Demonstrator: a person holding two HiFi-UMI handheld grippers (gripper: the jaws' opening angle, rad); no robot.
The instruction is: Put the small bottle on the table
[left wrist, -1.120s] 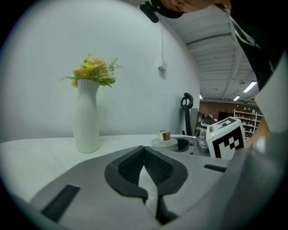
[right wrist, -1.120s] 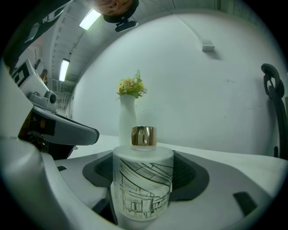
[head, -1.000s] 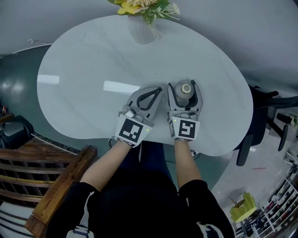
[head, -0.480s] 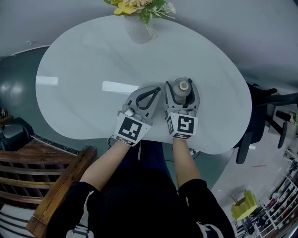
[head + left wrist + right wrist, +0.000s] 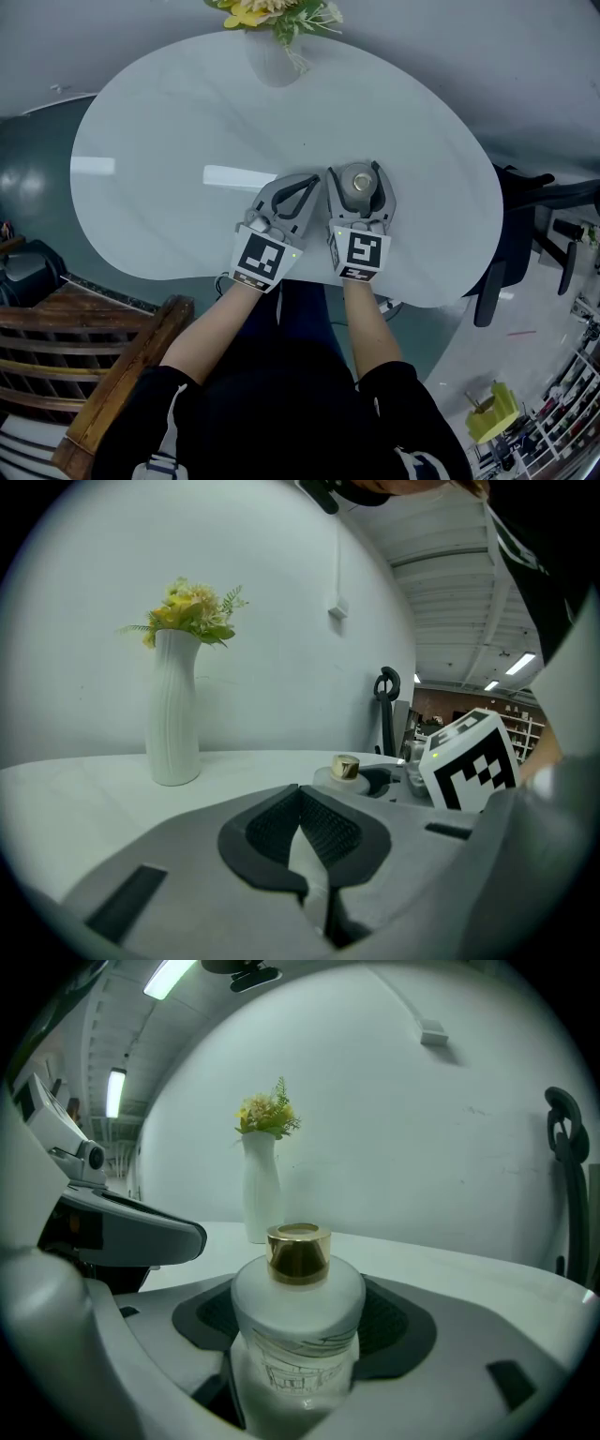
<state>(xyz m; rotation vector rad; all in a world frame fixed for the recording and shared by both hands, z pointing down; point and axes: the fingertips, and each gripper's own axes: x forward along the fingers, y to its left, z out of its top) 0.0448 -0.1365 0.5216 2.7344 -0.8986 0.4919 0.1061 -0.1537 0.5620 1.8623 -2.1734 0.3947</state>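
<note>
- Head view: my right gripper holds the small bottle upright over the counter, near its front edge. I judge the task part done. The bottle is over the surface, but it is not released, and I cannot tell whether its base touches down.
- Head view: my left gripper lies just beside it.
- Left gripper view: my left gripper's jaws are pressed together with nothing between them. The bottle's gold cap shows to the right.
- Right gripper view: my right gripper's jaws are clamped on the bottle's white body, below the shoulder. What remains is setting it down and letting go.
</note>
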